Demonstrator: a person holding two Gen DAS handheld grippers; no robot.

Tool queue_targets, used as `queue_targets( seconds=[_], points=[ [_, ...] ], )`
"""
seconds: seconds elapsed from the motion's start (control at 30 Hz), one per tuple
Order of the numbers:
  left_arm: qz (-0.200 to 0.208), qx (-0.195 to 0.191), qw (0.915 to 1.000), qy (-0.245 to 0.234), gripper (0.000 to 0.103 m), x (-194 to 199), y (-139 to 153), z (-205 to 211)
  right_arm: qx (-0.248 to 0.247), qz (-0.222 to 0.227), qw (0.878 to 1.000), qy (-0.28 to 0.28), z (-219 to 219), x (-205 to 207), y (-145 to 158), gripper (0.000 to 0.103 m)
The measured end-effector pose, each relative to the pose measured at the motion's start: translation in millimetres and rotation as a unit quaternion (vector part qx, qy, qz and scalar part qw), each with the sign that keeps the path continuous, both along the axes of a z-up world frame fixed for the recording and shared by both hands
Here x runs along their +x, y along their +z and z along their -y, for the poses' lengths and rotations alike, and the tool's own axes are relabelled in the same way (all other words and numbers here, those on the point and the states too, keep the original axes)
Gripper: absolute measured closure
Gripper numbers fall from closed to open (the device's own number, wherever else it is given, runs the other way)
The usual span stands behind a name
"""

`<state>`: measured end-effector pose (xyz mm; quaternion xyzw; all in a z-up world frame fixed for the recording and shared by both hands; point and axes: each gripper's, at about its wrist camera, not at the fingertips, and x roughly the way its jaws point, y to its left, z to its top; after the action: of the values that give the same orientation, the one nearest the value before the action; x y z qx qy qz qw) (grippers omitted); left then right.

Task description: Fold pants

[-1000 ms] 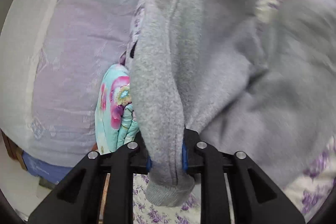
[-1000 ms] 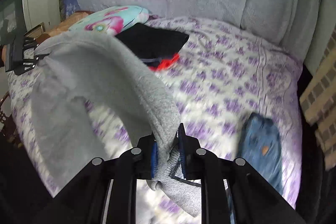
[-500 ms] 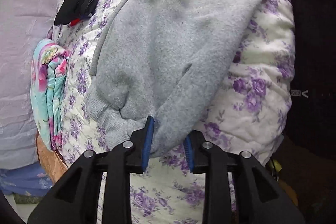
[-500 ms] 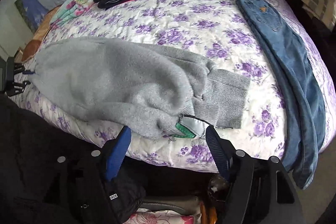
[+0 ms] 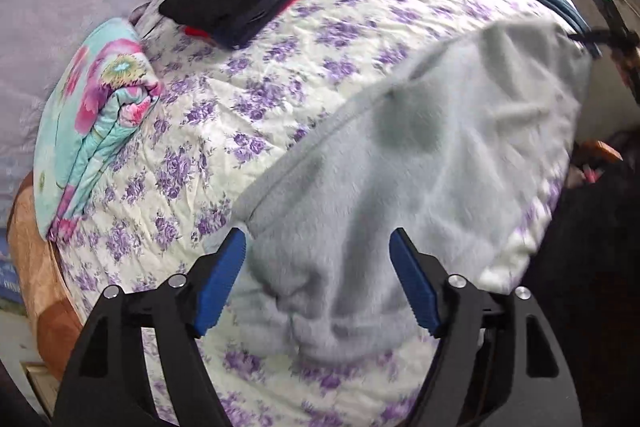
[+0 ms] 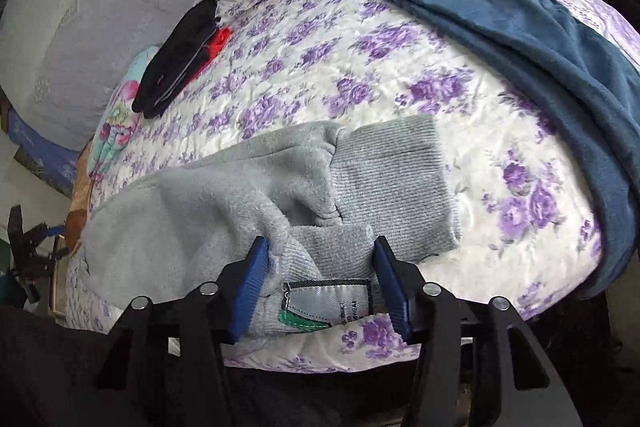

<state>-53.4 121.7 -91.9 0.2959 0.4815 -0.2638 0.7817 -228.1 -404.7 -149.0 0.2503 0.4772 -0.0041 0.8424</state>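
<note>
The grey fleece pants (image 5: 400,167) lie along the near edge of the flowered bedspread (image 5: 280,75). In the left wrist view my left gripper (image 5: 316,239) hangs over one end of them. Its jaws are opening, and the fabric lies below and between the blue pads (image 5: 224,271) without being pinched. In the right wrist view the other end of the pants (image 6: 208,203) shows a ribbed band (image 6: 392,187) and a sewn label (image 6: 328,303). My right gripper (image 6: 320,243) straddles a fold of that band, its jaws closing around it.
Blue jeans (image 6: 520,27) lie spread at the far right of the bed. A folded black and red stack (image 6: 180,59) and a folded floral quilt (image 5: 88,131) sit near the lilac pillow (image 6: 100,7). The bed edge runs just below both grippers.
Both grippers held the pants in the air a second ago. The pants now lie on the bed. The left jaws have spread; the right jaws opened wide, then narrowed around the ribbed band.
</note>
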Motion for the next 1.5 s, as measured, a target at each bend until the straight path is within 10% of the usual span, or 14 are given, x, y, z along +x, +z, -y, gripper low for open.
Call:
queue_targets(
  seconds=[0.17,0.37,0.53,0.77,0.83,0.97,1.13,1.37,1.5],
  points=[
    [-0.029,0.0,0.9934,0.111,0.03,35.9,-58.6,13.6,-0.04,-0.026,0.998,0.041,-8.5,11.9,14.5,0.094],
    [0.002,0.003,0.9917,0.128,0.03,35.7,-60.8,14.0,-0.084,0.025,0.995,0.05,15.3,16.8,81.3,0.095],
    [0.019,-0.013,0.9885,0.149,0.03,38.9,-45.5,14.5,-0.078,0.014,0.997,0.018,41.5,29.5,64.4,0.094],
    [0.024,0.027,0.9872,0.155,0.03,37.2,-62.7,20.9,-0.114,-0.068,0.99,-0.042,62.1,30.1,23.0,0.068],
    [0.019,0.013,0.987,0.159,0.03,36.9,-57.8,20.8,-0.114,-0.035,0.993,-0.022,48.0,27.3,34.4,0.067],
    [0.028,-0.01,0.9859,0.165,0.027,34.8,-50.5,18.6,-0.101,0.04,0.994,0.028,10.9,20.4,56.0,0.032],
    [0.029,0.024,0.9841,0.174,0.025,43.7,-69.7,14.6,-0.204,-0.105,0.973,0.001,24.1,30.6,7.2,0.033],
    [0.063,-0.016,0.9863,0.152,0.025,41.7,-26.2,5.1,-0.15,0.018,0.985,0.079,1.4,43.0,86.8,0.026],
    [0.071,-0.015,0.9848,0.157,0.017,54.8,-24.9,4.1,-0.21,-0.005,0.96,0.185,-49.5,76.1,74.1,0.026]
  ],
)
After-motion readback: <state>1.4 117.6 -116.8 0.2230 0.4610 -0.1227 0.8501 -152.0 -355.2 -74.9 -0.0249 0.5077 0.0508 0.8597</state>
